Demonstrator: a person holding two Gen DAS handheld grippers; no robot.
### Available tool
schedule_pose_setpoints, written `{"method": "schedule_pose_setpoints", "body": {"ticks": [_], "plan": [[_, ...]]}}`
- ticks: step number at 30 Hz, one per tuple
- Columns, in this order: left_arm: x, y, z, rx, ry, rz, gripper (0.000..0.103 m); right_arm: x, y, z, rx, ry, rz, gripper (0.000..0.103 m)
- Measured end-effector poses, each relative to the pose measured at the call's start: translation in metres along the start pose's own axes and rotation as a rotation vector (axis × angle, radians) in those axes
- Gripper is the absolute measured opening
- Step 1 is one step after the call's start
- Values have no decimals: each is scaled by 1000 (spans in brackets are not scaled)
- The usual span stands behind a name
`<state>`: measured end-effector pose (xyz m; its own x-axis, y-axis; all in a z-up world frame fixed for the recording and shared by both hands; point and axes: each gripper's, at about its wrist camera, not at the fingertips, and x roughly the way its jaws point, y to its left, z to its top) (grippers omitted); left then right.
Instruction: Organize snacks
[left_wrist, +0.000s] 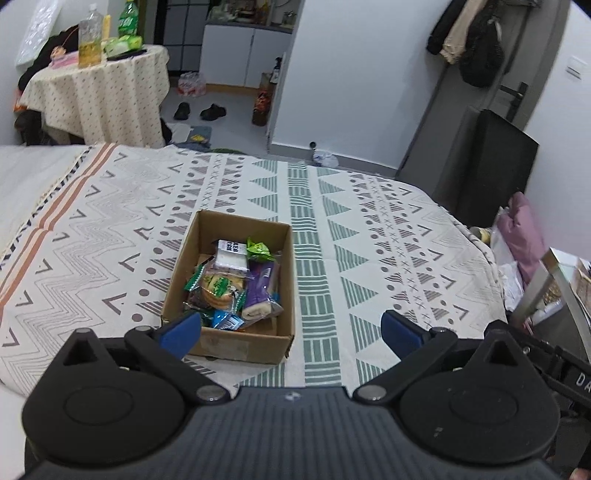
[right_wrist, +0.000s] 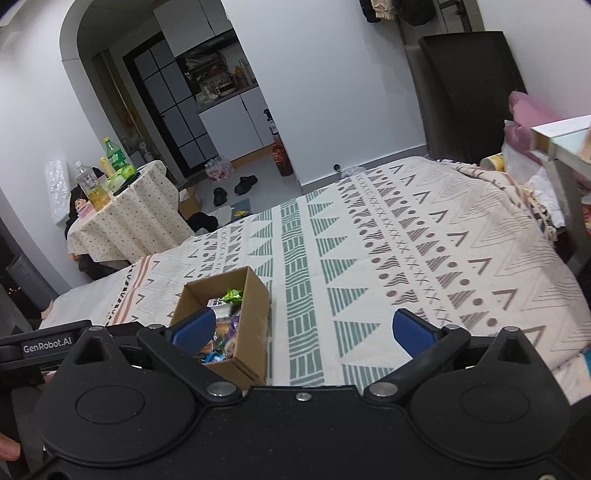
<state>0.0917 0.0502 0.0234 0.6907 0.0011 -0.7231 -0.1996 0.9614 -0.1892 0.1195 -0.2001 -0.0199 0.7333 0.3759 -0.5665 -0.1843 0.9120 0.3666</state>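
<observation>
A brown cardboard box (left_wrist: 179, 280) stands on the patterned bedspread (left_wrist: 369, 240), holding several wrapped snacks: a cookie pack (left_wrist: 221, 290), a purple-wrapped roll (left_wrist: 260, 291), a green packet (left_wrist: 258, 249) and a white pack (left_wrist: 232, 256). My left gripper (left_wrist: 291, 330) hangs just in front of the box, jaws wide open and empty, with its left blue pad (left_wrist: 181, 330) overlapping the box's near corner. In the right wrist view the same box (right_wrist: 255, 317) sits left of centre. My right gripper (right_wrist: 304, 330) is wide open and empty, with its left pad (right_wrist: 194, 328) in front of the box.
A round table (left_wrist: 99, 92) with bottles stands beyond the bed at the left. Shoes (left_wrist: 201, 110) lie on the floor. A dark chair (left_wrist: 491, 166) stands past the bed's right corner. Pink fabric and clutter (left_wrist: 521, 229) sit by the right edge of the bed.
</observation>
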Motion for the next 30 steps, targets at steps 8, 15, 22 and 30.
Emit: {"method": "schedule_pose_setpoints", "body": {"ticks": [8,15,22,30], "plan": [[-26,-4,-9,55,-16,-32,103,-32,-6,-9,10,-25,-14,103],[-48,-1,-17,120,-25,-63,103,-49,-3,-19,-19,-19,-19,103],[-63,1,-27,154,-39,-64,103,-60,9,-26,-55,10,2,103],[-77,14,-37,172,-48,-37,103,-67,21,-31,-87,2,25,103]]}}
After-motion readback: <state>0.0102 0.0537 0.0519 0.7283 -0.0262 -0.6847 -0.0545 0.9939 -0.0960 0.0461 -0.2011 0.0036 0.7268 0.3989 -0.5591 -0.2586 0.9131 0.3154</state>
